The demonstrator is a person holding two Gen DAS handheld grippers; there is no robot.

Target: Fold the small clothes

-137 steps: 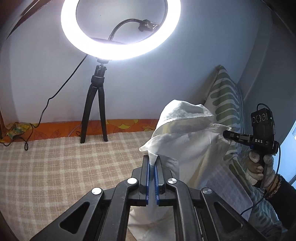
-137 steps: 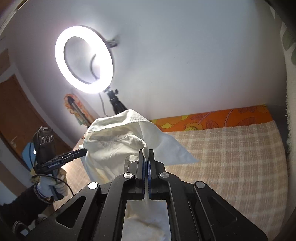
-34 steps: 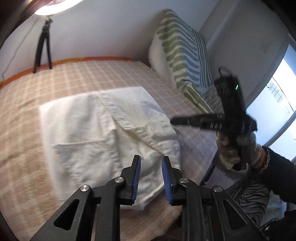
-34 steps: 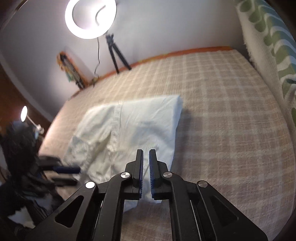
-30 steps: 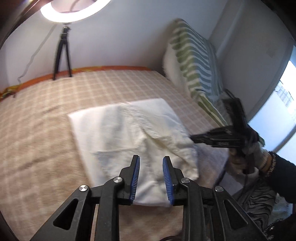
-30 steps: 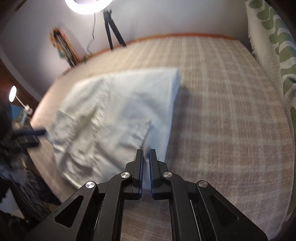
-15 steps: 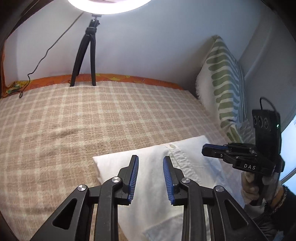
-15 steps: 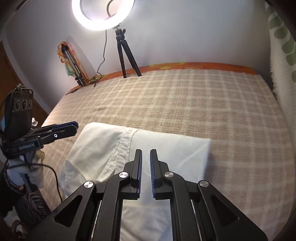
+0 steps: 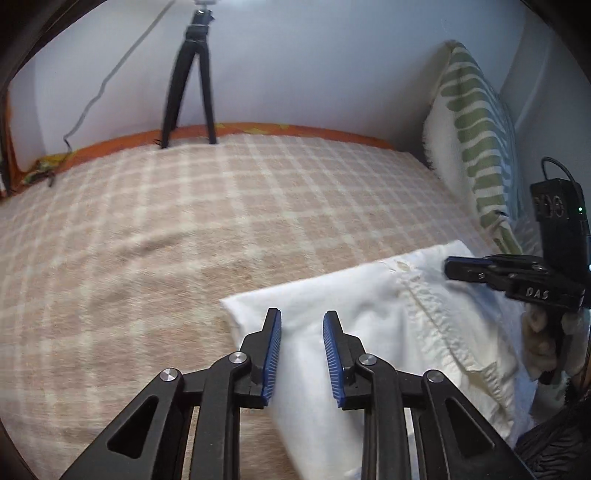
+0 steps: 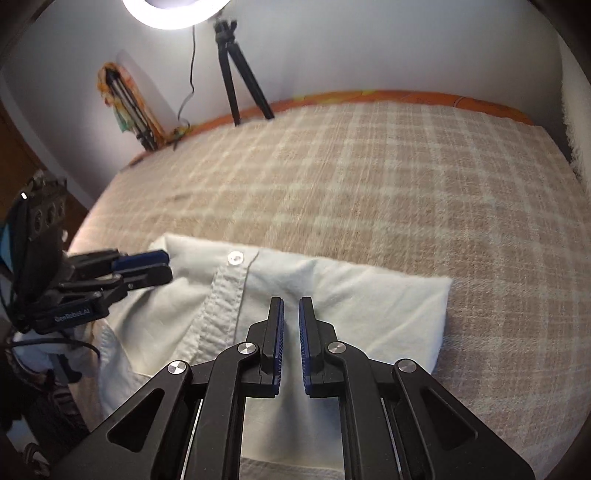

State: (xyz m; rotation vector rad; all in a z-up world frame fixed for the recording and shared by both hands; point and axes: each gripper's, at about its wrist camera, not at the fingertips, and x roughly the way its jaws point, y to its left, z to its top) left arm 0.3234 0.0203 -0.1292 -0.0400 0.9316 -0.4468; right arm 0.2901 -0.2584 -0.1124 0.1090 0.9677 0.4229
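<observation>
I see one white garment (image 10: 306, 295) lying folded flat on the bed (image 10: 369, 177), near the edge closest to me. It is soft woven cotton, slightly creased, roughly a rectangle with a rounded, puffy folded edge on the far side. A stitched placket with a puckered seam runs across it, and I count one small round pale button (image 10: 235, 257) at its top end.

My left tool (image 9: 301, 332) hovers over the garment's left corner, its two blue ribbed pads set apart with nothing pressed between them; the jaws have just been narrowing a little. My right tool (image 10: 291, 325) has its two pads almost together, a thin slit between them, gripping nothing, poised above the middle of the cloth. Both tools are matte black plastic with silver rivets. A gloved hand (image 9: 543, 343) holds the right one's handle.

The bed cover is a fuzzy beige-and-cream plaid blanket, with an orange patterned sheet (image 10: 406, 96) showing along the far edge. One tripod (image 10: 236, 74) with black legs stands at that far edge, carrying one glowing ring light (image 10: 173, 14). One cream pillow (image 9: 476, 147) with green stripes and a fringed edge leans upright at the right
</observation>
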